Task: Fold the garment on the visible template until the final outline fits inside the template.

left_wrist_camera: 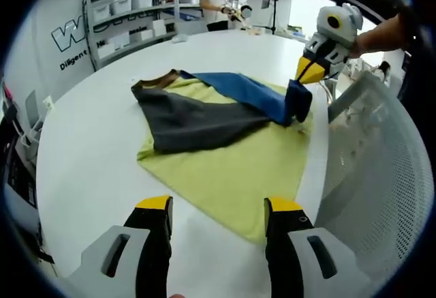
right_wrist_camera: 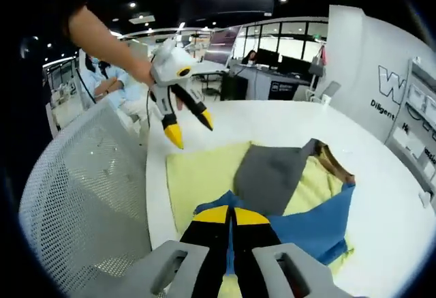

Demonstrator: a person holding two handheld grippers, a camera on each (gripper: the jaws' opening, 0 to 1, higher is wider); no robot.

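Left gripper view, centre frame: garment (left_wrist_camera: 204, 110), grey and blue, lay on the yellow-green template (left_wrist_camera: 238, 175) on the white table (left_wrist_camera: 88, 155). Your left gripper (left_wrist_camera: 216, 209) hovered at bottom frame, jaws apart, holding nothing. Your right gripper (left_wrist_camera: 304, 80), upper right, had its jaws closed on the blue sleeve end; right gripper view showed the right gripper (right_wrist_camera: 231, 217) pinching blue cloth. Fabric looked light, limp, likely to drape and slip. Best hold was judged to be hems or corners, not mid-panel.

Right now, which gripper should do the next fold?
Probably the right gripper: its jaws are already shut on the blue sleeve over the yellow template. The left gripper hangs open, holding nothing.
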